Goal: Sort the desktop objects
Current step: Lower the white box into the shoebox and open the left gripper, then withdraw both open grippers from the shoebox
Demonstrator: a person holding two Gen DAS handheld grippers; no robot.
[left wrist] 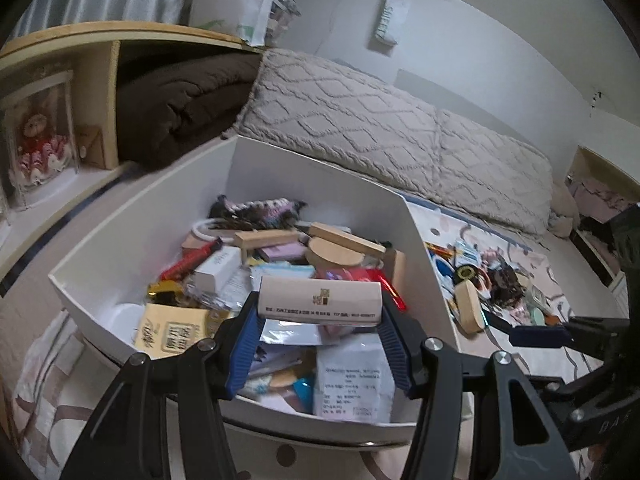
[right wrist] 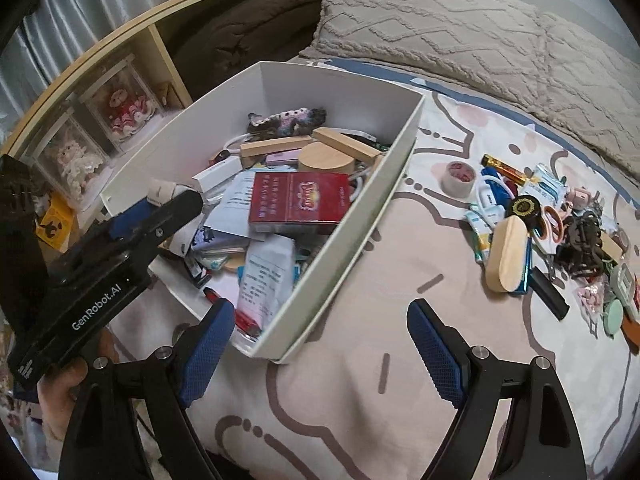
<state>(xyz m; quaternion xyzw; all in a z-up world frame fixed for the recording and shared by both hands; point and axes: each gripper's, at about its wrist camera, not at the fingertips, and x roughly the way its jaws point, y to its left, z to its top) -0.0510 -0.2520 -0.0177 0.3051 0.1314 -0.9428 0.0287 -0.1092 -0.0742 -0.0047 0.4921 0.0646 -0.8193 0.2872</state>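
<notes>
- Over the white box [left wrist: 320, 184], my left gripper [left wrist: 320, 312] clamps a pale roll w/ printed text [left wrist: 320, 298] end to end between its blue pads, held above the clutter inside.
- Box contents: red packet [right wrist: 298, 202], round wooden lid [right wrist: 326, 164], wooden blocks [right wrist: 274, 146], paper receipt [right wrist: 262, 276], yellow packet [left wrist: 172, 330]; all piled loosely.
- My right gripper [right wrist: 320, 348] hangs over the patterned bedspread [right wrist: 360, 400] just beside the box's near corner, jaws wide apart, nothing between them.
- Right of the box, well apart from it: unsorted heap w/ tape roll [right wrist: 460, 178], wooden oval brush [right wrist: 508, 254], scissors [right wrist: 554, 220], black bar [right wrist: 550, 292].
- Grey textured pillows [left wrist: 380, 120] lie behind it all.
</notes>
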